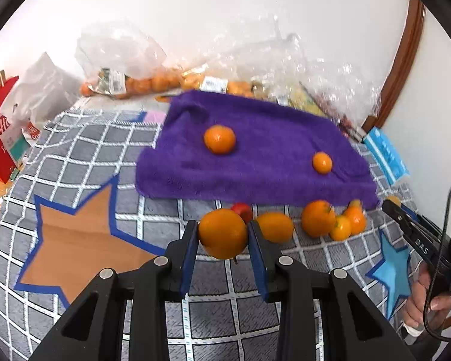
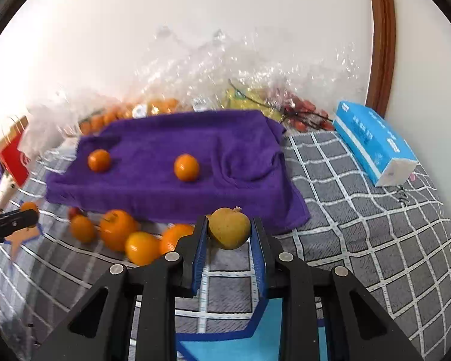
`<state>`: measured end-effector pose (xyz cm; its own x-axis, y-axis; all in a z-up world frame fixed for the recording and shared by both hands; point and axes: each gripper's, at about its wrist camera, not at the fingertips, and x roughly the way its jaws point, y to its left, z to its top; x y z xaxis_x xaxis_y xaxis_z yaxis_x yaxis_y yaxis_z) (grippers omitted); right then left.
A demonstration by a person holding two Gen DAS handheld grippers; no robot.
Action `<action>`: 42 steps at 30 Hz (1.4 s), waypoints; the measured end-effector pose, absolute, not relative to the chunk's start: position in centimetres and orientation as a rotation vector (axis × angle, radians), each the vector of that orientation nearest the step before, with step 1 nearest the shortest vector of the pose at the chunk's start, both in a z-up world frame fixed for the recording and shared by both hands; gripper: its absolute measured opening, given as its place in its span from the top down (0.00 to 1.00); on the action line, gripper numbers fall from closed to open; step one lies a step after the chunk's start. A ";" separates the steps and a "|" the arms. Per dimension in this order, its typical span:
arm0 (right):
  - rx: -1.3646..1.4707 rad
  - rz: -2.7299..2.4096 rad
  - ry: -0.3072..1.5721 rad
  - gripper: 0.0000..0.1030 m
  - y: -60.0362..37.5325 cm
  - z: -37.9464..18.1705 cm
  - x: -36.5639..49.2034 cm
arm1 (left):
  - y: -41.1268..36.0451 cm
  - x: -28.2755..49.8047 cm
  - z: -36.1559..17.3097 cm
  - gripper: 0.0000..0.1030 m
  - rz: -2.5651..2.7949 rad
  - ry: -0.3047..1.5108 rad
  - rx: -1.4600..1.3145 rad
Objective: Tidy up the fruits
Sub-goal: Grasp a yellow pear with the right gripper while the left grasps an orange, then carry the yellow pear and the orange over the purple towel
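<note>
My left fingers [image 1: 222,234] were clamped on a large orange [image 1: 223,233], held above the checked rug [image 1: 84,156] just before the near edge of the purple towel [image 1: 255,150]. Two small oranges [image 1: 219,139] sat on that towel, with loose ones [image 1: 318,218] along its near edge. My right fingers [image 2: 229,234] gripped a yellowish fruit [image 2: 229,231] near the towel's near right corner.

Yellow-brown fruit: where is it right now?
In the right wrist view the yellow-brown fruit is clamped in the right gripper, just in front of the purple towel's near edge, right of the loose oranges.
</note>
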<state>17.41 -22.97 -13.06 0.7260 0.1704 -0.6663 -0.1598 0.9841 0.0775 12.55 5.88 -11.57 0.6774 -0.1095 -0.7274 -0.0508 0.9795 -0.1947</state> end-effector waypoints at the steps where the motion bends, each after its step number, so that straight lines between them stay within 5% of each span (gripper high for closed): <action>1: 0.014 0.181 0.727 0.73 -22.9 -12.5 17.2 | 6.1 12.5 -11.3 0.70 -0.035 0.825 -0.215; 20: -0.001 0.171 0.595 0.73 -21.9 -3.6 15.9 | 7.2 14.5 -6.0 0.70 -0.012 0.728 -0.231; 42: 0.032 0.215 0.621 0.73 -20.4 -7.8 25.5 | 6.4 23.4 -9.5 0.70 -0.037 0.734 -0.283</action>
<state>25.47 -20.40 -7.80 0.7919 0.2098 -0.5735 -0.1906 0.9771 0.0942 23.35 6.35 -9.52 0.7433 -0.1320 -0.6558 -0.0652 0.9614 -0.2674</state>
